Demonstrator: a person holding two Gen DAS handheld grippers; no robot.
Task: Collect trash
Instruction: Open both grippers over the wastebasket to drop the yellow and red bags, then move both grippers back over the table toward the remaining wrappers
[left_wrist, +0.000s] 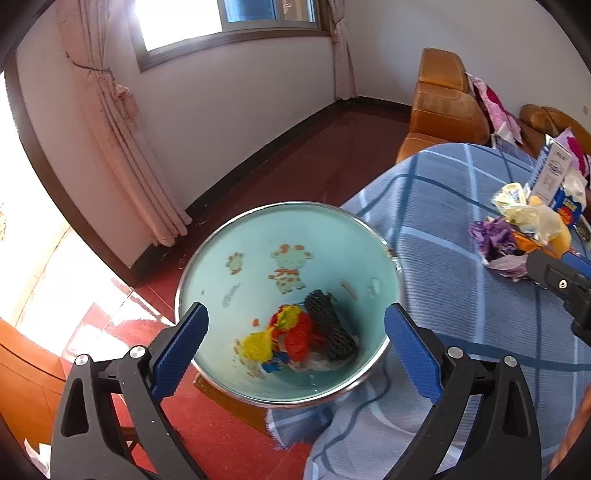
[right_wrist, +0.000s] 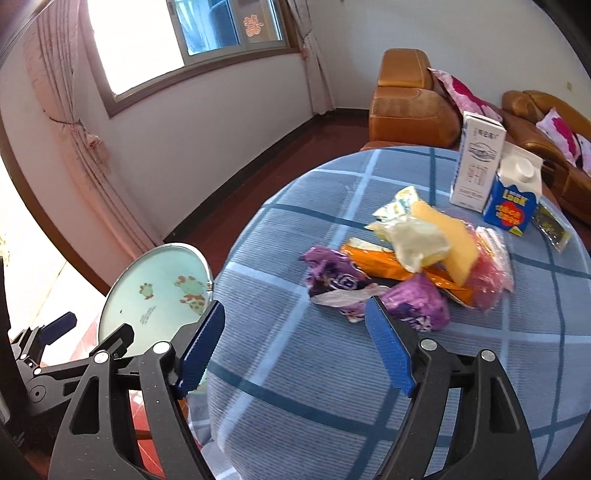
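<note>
A pale teal trash bin (left_wrist: 236, 236) with cartoon animals stands on the floor beside the round table; its bottom holds red and yellow wrappers (left_wrist: 288, 332) and a black foam net (left_wrist: 330, 325). My left gripper (left_wrist: 295, 314) hangs open above the bin mouth, nothing between its blue pads. On the blue checked tablecloth (right_wrist: 295, 369) lies a heap of trash: purple wrappers (right_wrist: 332, 277), an orange packet (right_wrist: 380, 262), yellow bags (right_wrist: 436, 236) and a pink bag (right_wrist: 491, 273). My right gripper (right_wrist: 295, 314) is open just short of the purple wrappers, empty. The bin (right_wrist: 159, 291) shows left of it.
A white carton (right_wrist: 476, 162) and a blue milk carton (right_wrist: 513, 192) stand behind the heap, a small dark packet (right_wrist: 550, 225) beside them. Orange sofas (right_wrist: 410, 103) with pink cushions sit beyond the table. Red floor, curtain and window lie to the left.
</note>
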